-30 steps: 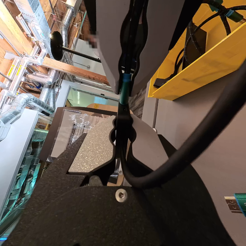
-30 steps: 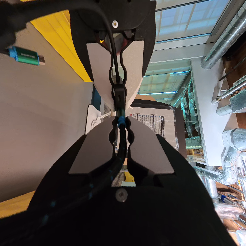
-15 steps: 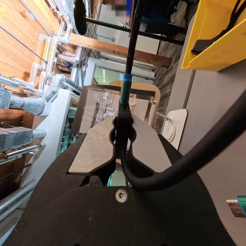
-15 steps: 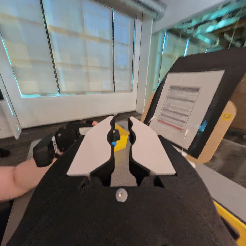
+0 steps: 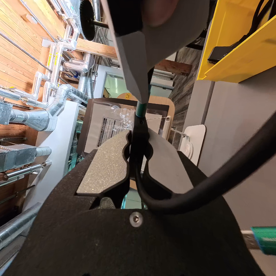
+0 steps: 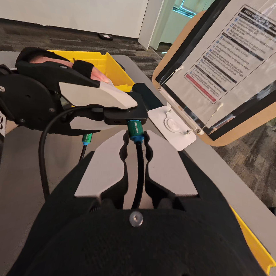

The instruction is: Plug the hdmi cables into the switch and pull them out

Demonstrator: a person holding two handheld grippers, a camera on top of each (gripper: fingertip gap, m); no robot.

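Note:
My left gripper is shut flat on the black switch, holding it above the grey table. In the left wrist view the left gripper grips the switch edge-on. A green HDMI plug with a blue collar sits in the switch's near port. My right gripper is open, its fingertips close on either side of that collar, and its cable runs back between the fingers. A second green plug lies loose under the left gripper. It also shows in the left wrist view.
A yellow bin stands behind the left gripper. A framed sign board on a white base plate stands at the right. Another yellow bin edge is at the near right. The switch's own black cable loops on the left. Left and right tips are no more than a few centimetres apart.
The right gripper let go of the plug, swung away from the switch, and has come back with its fingertips around the plug's collar. The left gripper has kept hold of the switch.

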